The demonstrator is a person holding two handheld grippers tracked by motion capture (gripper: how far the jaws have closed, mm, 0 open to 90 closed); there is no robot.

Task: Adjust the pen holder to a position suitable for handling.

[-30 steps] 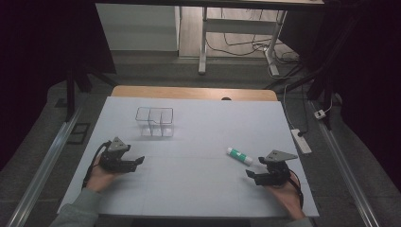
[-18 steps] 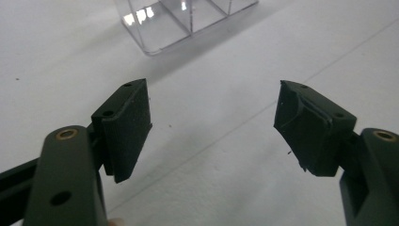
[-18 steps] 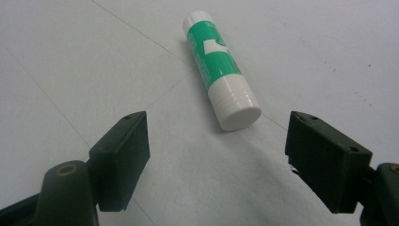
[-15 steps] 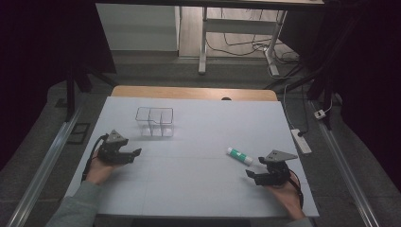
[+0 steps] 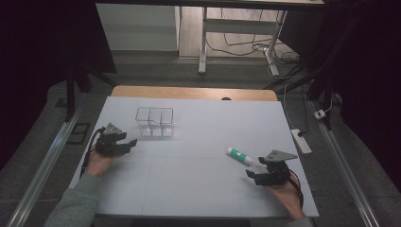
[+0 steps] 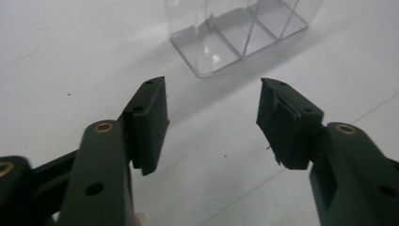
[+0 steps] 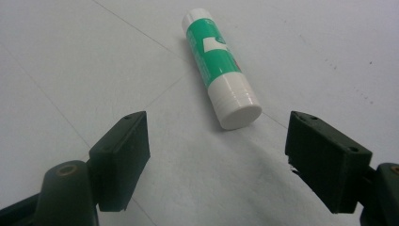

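The left gripper (image 5: 126,142) has been brought nearer the clear box (image 5: 154,121) toward the table's (image 5: 203,189) far left, jaws partly closed on nothing, suggesting a coming grasp; the right gripper (image 5: 252,176) waits open behind the glue stick (image 5: 239,155).

A white-topped wooden table (image 5: 198,184) carries a clear plastic 3-compartment box (image 5: 154,122); right of the box, nearer the person, lies a green-and-white glue stick (image 5: 239,155).
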